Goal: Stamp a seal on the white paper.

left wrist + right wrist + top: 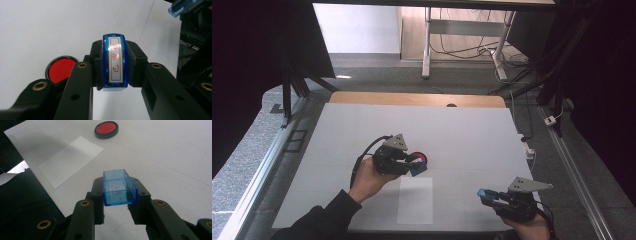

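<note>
Rectangular blue translucent plastic stamp (115, 63), its glossy white label printed with red characters, sits clamped between the matte black jaws of the left gripper (115, 75) near the table's centre. At its 9 o'clock in the left gripper view lies a round red ink pad in a black rim (60, 69). The right gripper (117, 205), at 5 o'clock in the high view, is closed on a hollow blue transparent plastic cap (119, 187). A flat white paper sheet (415, 200) lies on the smooth white table (472, 135).
</note>
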Motion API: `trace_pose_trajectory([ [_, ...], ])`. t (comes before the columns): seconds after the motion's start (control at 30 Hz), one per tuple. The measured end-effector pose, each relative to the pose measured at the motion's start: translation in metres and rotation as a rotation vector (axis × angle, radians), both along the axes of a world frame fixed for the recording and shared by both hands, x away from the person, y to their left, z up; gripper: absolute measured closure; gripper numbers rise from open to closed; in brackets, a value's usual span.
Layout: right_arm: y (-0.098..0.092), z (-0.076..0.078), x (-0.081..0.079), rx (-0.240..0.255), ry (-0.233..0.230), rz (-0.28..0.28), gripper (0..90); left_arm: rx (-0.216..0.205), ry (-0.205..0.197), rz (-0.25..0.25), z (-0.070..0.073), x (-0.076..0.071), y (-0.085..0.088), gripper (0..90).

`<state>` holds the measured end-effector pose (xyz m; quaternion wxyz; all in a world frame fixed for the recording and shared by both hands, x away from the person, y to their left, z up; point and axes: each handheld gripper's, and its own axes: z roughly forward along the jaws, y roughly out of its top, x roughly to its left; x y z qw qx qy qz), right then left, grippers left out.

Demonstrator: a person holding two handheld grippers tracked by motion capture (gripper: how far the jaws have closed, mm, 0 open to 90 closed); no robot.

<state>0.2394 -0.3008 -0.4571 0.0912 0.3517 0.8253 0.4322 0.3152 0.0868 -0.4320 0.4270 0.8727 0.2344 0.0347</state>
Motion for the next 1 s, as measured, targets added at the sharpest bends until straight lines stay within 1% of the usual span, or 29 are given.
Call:
trace_pose_trajectory([
  [0.17, 0.001, 0.000, 0.000, -0.002, 0.004, 0.001, 68.4, -0.009, 0.001, -0.006, 0.001, -0.007, 0.004, 70.3],
  [0.23, 0.001, 0.000, 0.000, -0.003, 0.000, 0.002, 68.4, -0.018, 0.007, -0.008, 0.000, -0.010, 0.005, 70.3],
  [0.37, 0.001, 0.000, 0.000, -0.002, 0.003, 0.002, 68.3, -0.011, 0.013, -0.013, -0.001, -0.015, 0.007, 70.3],
  [0.5, 0.001, 0.000, 0.000, -0.001, -0.001, 0.004, 68.4, -0.013, 0.026, -0.014, -0.005, -0.018, 0.009, 70.3],
  [0.57, 0.001, 0.000, -0.001, 0.000, 0.001, 0.002, 68.4, -0.007, 0.029, -0.013, -0.008, -0.020, 0.009, 70.3],
  [0.77, 0.001, 0.000, -0.001, 0.000, 0.000, 0.003, 68.4, -0.011, 0.040, -0.010, -0.014, -0.024, 0.008, 70.3],
  [0.9, 0.001, 0.000, -0.001, -0.003, -0.001, 0.004, 68.4, 0.000, 0.047, -0.010, -0.020, -0.026, 0.004, 70.3],
  [1.0, 0.001, 0.000, -0.001, -0.005, -0.003, 0.005, 68.4, 0.019, 0.049, -0.016, -0.024, -0.027, 0.001, 70.3],
])
